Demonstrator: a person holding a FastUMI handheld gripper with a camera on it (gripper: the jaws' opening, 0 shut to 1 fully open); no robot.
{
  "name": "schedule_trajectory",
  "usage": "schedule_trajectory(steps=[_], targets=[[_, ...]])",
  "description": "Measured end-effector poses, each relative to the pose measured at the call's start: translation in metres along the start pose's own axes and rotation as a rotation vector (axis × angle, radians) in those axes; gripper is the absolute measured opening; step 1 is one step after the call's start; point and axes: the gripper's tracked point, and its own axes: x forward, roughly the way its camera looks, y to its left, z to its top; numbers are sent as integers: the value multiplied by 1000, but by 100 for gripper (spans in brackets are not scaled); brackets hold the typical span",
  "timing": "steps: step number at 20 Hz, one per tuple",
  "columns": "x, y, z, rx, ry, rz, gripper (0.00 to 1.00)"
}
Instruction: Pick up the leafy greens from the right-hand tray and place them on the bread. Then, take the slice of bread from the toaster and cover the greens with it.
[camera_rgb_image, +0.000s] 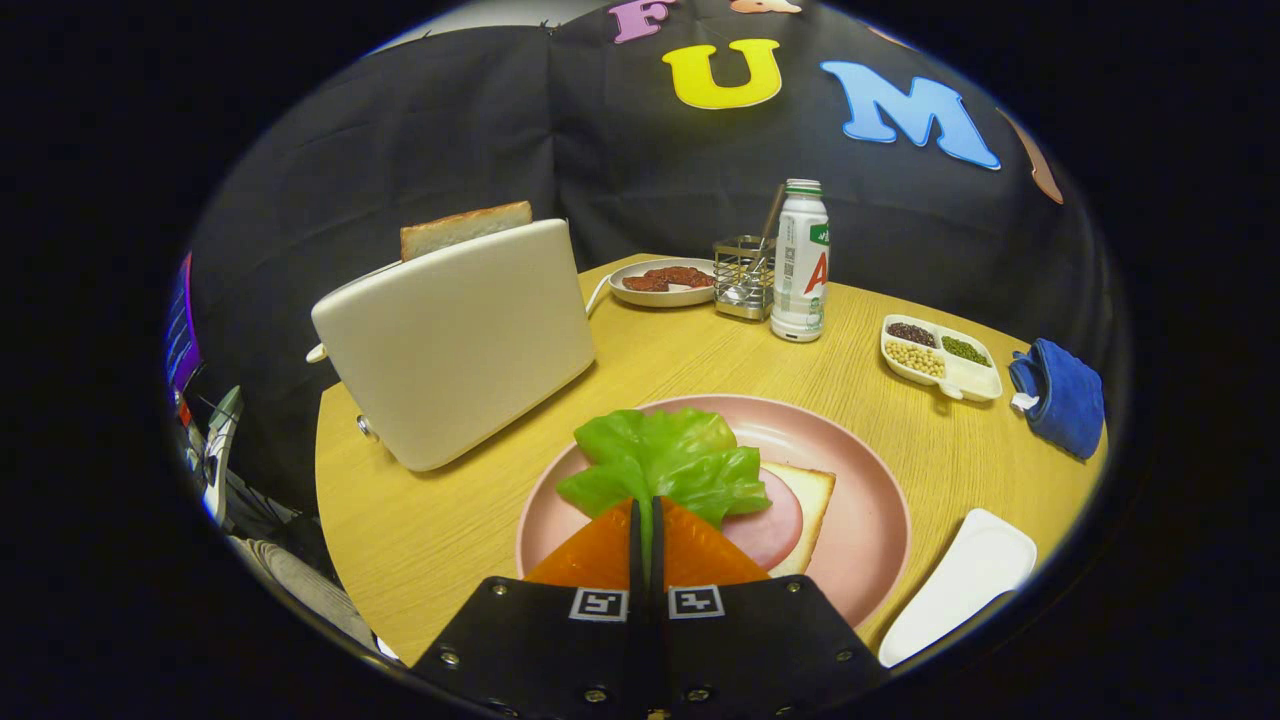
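Observation:
My gripper (646, 512) is shut on the stem of the leafy greens (665, 462), a bright green lettuce leaf that fans out just ahead of the fingertips. The leaf hangs over the pink plate (868, 505), above a slice of bread (808, 495) topped with a round of ham (770, 530). Whether the leaf touches the ham I cannot tell. Beyond the plate to the left stands a cream toaster (460, 340) with a slice of toast (465, 228) sticking up out of its slot.
A white tray (960, 585) lies right of the plate. Further back stand a white bottle (800, 262), a wire cutlery holder (743, 275), a dish of red slices (664, 282), a divided dish of beans (940, 357) and a blue cloth (1060, 395). The round wooden table's edge (340, 560) curves near left.

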Motion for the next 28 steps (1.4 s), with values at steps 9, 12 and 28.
schedule_trajectory(steps=[9, 12, 28], targets=[[-9, -24, 0, -138, -13, -132, 68], [-19, -19, 20, -115, -74, -144, 70], [-15, 133, 145, -24, -380, 39, 83]])
